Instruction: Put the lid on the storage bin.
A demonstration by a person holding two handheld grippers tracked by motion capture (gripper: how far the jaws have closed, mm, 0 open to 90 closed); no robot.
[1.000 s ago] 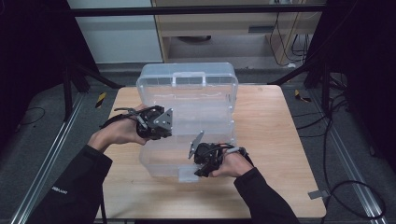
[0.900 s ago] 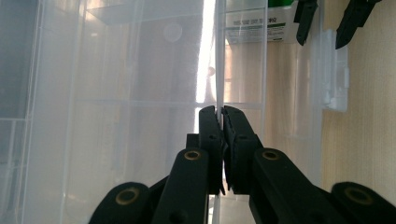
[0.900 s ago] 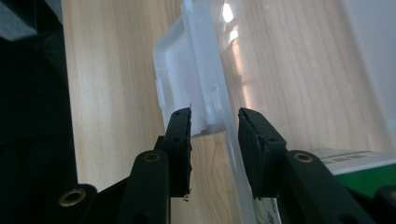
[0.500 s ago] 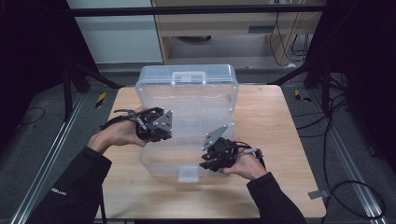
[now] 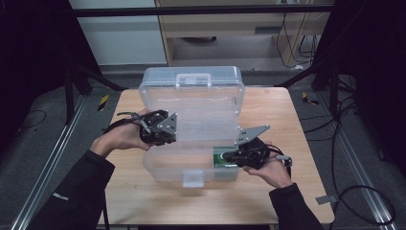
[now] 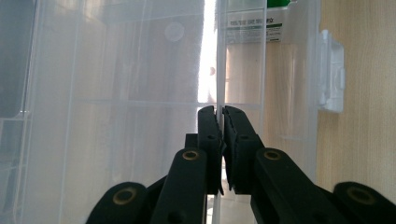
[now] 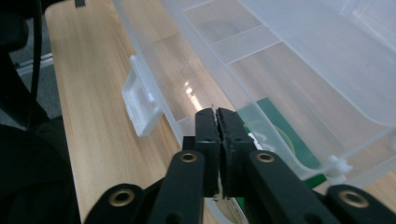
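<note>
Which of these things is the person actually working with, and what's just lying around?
In use:
clear plastic box
its open lid
green packet inside
left gripper, clamped on a box wall
right gripper, shut

Lying about:
cables on the floor
cabinet behind the wooden table

A light wooden table (image 5: 287, 110) fills the middle of the frame and stands on a grey floor (image 5: 43, 143). A pale cabinet (image 5: 127, 33) stands at the upper left, with a wooden shelf unit (image 5: 230, 24) beside it at top centre. Black cables (image 5: 330, 120) trail over the floor at the right. Yellow-and-black tape marks (image 5: 103, 102) lie near the table's left and right edges.
</note>
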